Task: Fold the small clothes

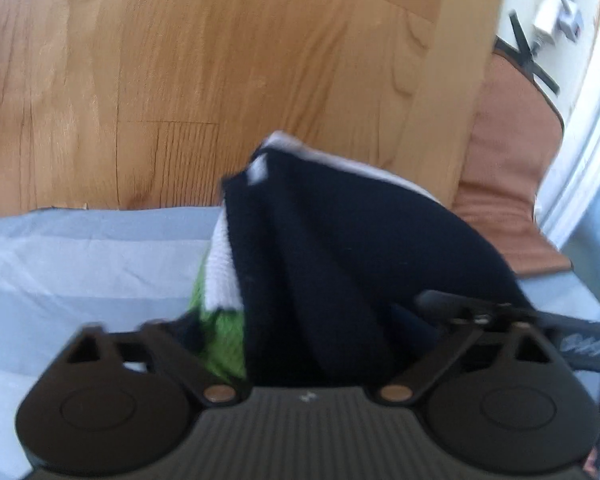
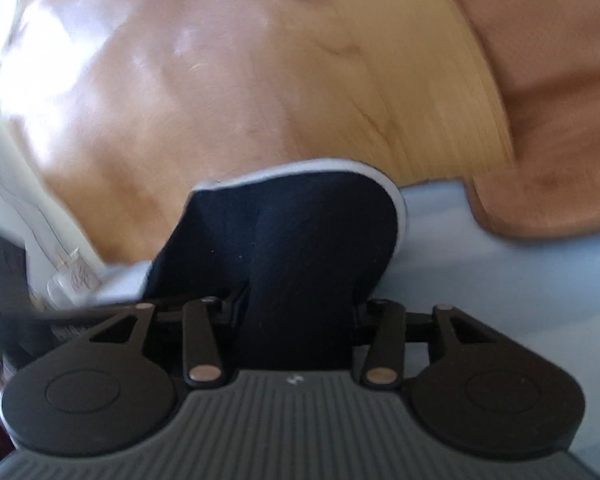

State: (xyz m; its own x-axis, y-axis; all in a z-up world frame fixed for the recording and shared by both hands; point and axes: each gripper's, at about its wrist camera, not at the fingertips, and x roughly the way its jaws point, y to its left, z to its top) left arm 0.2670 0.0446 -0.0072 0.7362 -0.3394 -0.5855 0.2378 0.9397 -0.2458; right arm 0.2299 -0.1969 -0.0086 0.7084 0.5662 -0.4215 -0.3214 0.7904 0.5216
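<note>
The left gripper is clamping a bunch of the garment, a dark navy knit with a white edge and a patch of green and white showing at its left side. The cloth is rising out of the jaws in folds and filling the middle of the left wrist view, held up above a pale blue striped sheet. Beyond the sheet a wooden floor is showing, and at the right a brown cushion is lying beside a pale wooden post.

The right gripper is pinching the same garment, its navy cloth bunched between the fingers and arching up with the white edge along the top. The picture is blurred, so the exact hold is hard to read, but the jaws appear closed on the fabric. The sheet is lying to the right under it, with the floor behind and a brown wooden piece at the upper right. A dark bar crossing the left view's right side is probably the other gripper's finger.
</note>
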